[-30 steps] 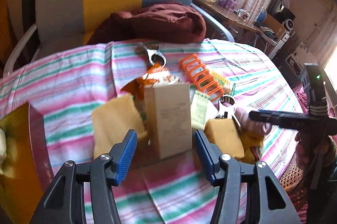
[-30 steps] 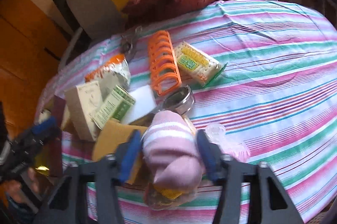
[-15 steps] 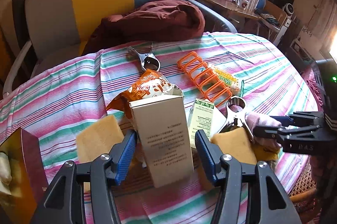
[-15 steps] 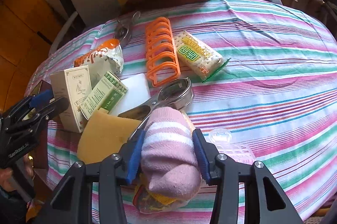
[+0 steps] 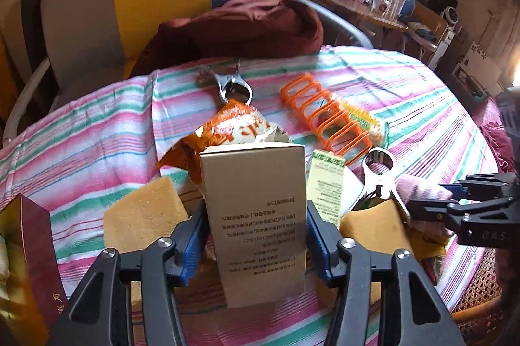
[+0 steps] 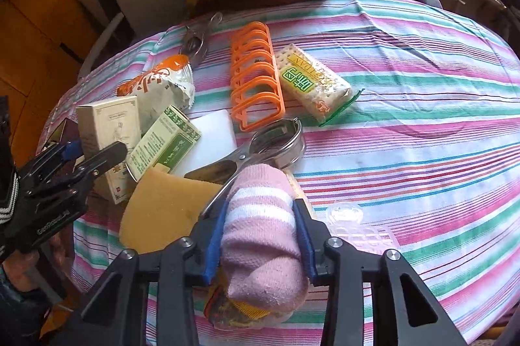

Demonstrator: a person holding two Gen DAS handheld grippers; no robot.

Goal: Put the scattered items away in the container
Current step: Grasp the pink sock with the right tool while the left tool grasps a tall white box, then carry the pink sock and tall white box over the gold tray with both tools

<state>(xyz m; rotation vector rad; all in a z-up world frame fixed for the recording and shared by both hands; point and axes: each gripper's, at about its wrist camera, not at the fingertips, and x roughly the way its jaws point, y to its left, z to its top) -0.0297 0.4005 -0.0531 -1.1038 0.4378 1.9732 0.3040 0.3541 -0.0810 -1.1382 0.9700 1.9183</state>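
Left wrist view: my left hand-held gripper [image 5: 256, 237] sits at the bottom centre of the frame with both blue pads pressed on the sides of the beige carton [image 5: 256, 216], which stands upright on the striped tabletop [image 5: 422, 105]. To do this grasp well I would keep the squeeze square on the flat sides and lift straight up, since the orange snack bag [image 5: 234, 128] leans right behind it and the green box [image 5: 325, 183] is just beside it on the right. Counting here: two yellow sponges, one lower left [image 5: 143, 216] and one lower right [image 5: 373, 225]; two metal clips, one upper centre [image 5: 230, 84] and one right of centre [image 5: 378, 177]; one orange rack [image 5: 325, 118]. A dark red box [image 5: 29, 235] at the left edge may be the container; I cannot be sure.

Right wrist view: my right hand-held gripper [image 6: 260, 243] at bottom centre pinches the pink sock roll [image 6: 263, 232] between its pads. The roll is soft, so I would hold firm pressure and lift clear of the metal clip [image 6: 247, 154] touching its upper left. I count one cracker pack [image 6: 312, 86], one white block [image 6: 214, 134], one clear plastic piece [image 6: 354, 225] on the right, one sponge [image 6: 165, 206], one carton and one green box. The container is not plainly shown in this view.
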